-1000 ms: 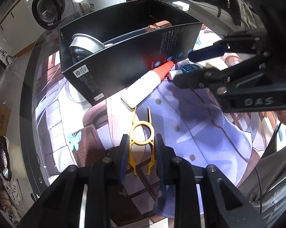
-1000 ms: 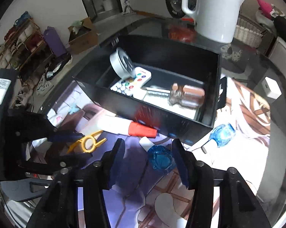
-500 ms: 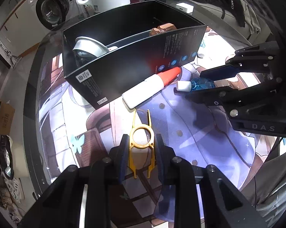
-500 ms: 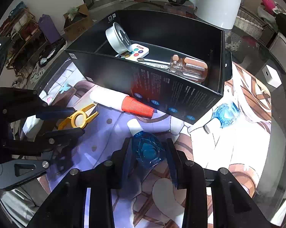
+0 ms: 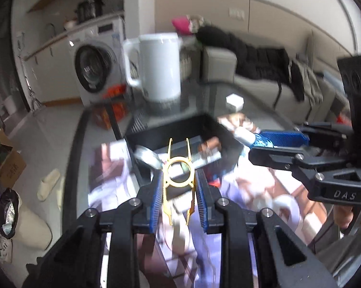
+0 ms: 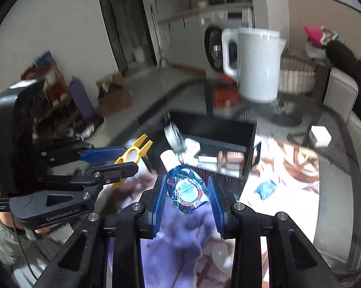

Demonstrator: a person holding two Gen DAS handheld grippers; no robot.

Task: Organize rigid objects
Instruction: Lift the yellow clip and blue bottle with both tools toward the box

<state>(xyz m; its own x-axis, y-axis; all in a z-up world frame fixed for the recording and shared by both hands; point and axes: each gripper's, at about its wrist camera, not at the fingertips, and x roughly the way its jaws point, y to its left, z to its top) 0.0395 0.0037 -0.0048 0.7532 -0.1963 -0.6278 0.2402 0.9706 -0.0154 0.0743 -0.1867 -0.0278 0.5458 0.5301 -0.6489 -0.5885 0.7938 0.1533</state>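
Note:
My left gripper (image 5: 179, 187) is shut on a yellow plastic clip (image 5: 178, 176) and holds it in the air in front of the black box (image 5: 180, 129). It also shows in the right wrist view (image 6: 122, 159), with the yellow clip (image 6: 134, 153) between its fingers. My right gripper (image 6: 187, 192) is shut on a blue bottle (image 6: 186, 188) with a white cap, lifted off the mat. The black box (image 6: 251, 144) holds a silver tin (image 6: 173, 135), a brown-capped jar (image 6: 229, 157) and other items. The right gripper (image 5: 264, 147) shows at the right of the left wrist view.
A white jug (image 5: 156, 72) stands behind the box on the glass table (image 6: 336, 192). A second blue bottle (image 6: 266, 188) lies on the printed mat right of the box. A small white cube (image 6: 321, 135) sits at the far right.
Both grippers have risen from the mat with their objects and tilted up toward the box. The yellow clip and the blue bottle are now off the surface.

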